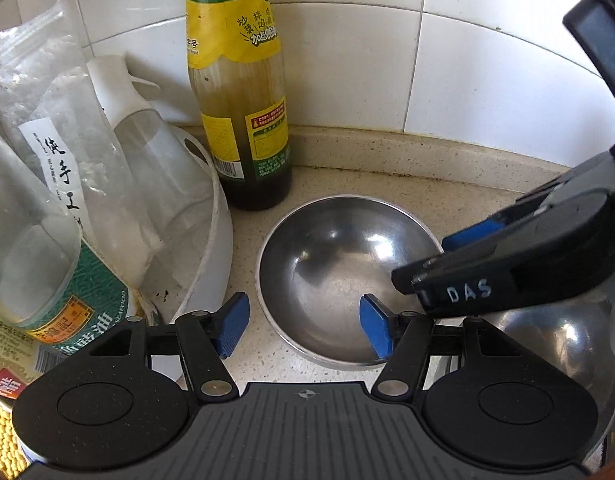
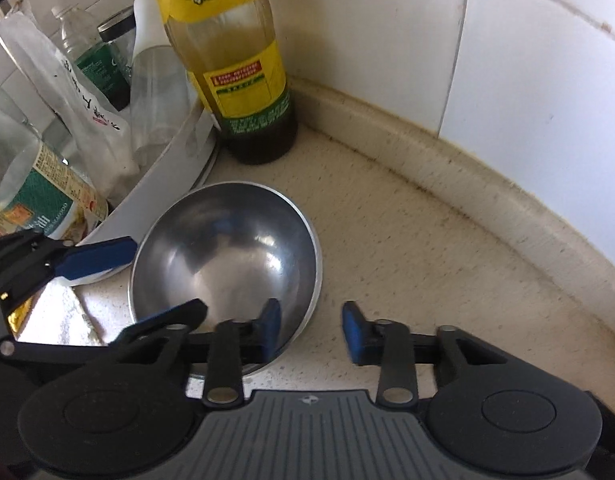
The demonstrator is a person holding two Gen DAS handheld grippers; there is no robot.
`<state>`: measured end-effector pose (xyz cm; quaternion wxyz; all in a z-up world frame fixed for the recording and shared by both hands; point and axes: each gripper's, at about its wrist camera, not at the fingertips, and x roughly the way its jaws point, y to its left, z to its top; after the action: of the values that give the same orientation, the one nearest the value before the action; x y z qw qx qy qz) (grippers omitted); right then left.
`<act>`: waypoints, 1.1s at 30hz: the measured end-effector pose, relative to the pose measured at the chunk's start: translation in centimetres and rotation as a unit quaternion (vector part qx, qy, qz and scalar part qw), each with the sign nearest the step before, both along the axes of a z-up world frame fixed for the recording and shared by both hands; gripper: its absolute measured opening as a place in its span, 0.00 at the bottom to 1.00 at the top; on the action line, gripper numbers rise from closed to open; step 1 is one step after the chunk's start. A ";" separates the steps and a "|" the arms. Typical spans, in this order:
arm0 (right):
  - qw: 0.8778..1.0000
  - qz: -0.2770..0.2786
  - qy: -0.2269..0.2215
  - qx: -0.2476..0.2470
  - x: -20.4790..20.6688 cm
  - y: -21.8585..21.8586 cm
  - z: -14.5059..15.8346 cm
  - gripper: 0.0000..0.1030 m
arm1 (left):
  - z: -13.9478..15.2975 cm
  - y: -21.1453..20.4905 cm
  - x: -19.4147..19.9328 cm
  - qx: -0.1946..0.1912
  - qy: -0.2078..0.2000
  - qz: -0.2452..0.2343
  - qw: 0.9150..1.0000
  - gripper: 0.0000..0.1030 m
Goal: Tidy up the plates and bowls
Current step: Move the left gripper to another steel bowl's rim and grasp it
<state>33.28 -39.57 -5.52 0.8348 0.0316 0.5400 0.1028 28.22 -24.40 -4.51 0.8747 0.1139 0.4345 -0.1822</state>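
Note:
A steel bowl (image 1: 339,264) sits upright on the speckled counter (image 1: 267,360) near the tiled corner; it also shows in the right wrist view (image 2: 227,252). My left gripper (image 1: 305,326) is open, its jaws astride the bowl's near left rim, one pad inside. My right gripper (image 2: 311,334) is open astride the bowl's near right rim; it enters the left wrist view (image 1: 459,256) from the right. A second steel bowl (image 1: 559,344) lies at the lower right under the right gripper.
A tall green sauce bottle (image 1: 243,120) stands in the corner behind the bowl. A white tub (image 1: 211,264) at the left holds jars, a plastic bag and bottles. The tiled wall (image 1: 467,80) and a raised counter lip (image 2: 467,168) close off the back.

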 end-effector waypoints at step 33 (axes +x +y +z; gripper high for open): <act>0.997 -0.034 -0.061 0.017 -4.2 -0.6 6.9 0.28 | 3.6 -0.3 -0.7 -0.029 -0.026 -0.027 0.999 0.67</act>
<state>29.10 -40.19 1.36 0.8686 0.0577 0.4846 0.0859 27.53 -24.65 -0.92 0.8835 0.1053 0.4025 -0.2153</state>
